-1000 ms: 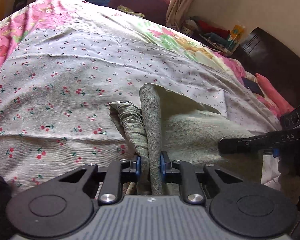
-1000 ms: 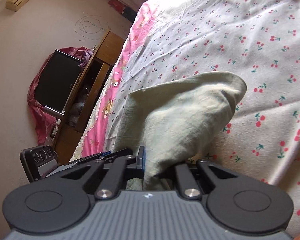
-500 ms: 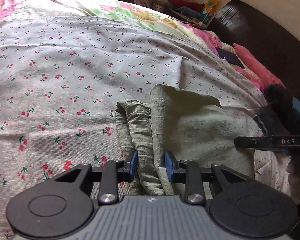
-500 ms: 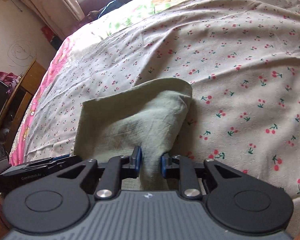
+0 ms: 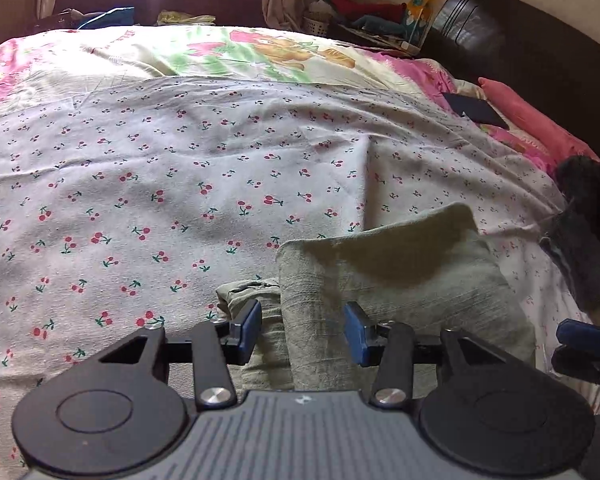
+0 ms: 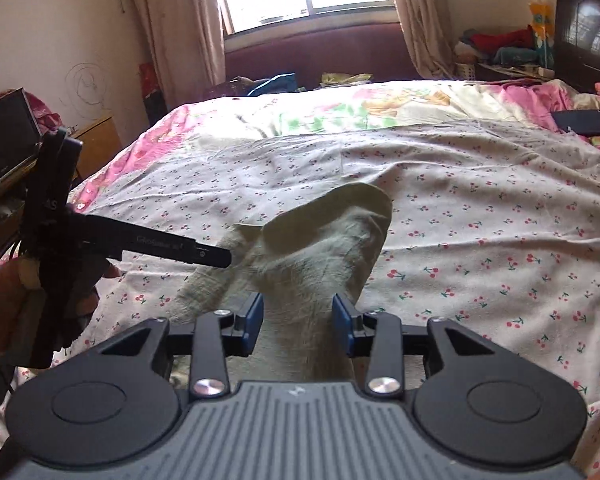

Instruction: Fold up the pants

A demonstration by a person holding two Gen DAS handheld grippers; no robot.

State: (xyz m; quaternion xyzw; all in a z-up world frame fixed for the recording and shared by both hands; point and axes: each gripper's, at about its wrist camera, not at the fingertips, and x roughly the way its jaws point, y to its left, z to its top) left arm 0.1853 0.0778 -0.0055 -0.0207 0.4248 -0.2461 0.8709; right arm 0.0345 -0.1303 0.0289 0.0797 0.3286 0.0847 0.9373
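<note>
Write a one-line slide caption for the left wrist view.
Left tongs open over folded green pants on the cherry-print sheet.

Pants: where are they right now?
In both wrist views the green pants lie bunched on the cherry-print sheet at the bed's near edge, between the open pads of the left gripper and right gripper.

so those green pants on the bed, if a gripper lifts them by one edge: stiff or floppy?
Likely floppy: the green pants slump in soft creases on the cherry-print sheet. Probably light, thin cloth; one corner curls up unsupported. They would likely drag across the sheet and bunch up, not slide flat.
</note>
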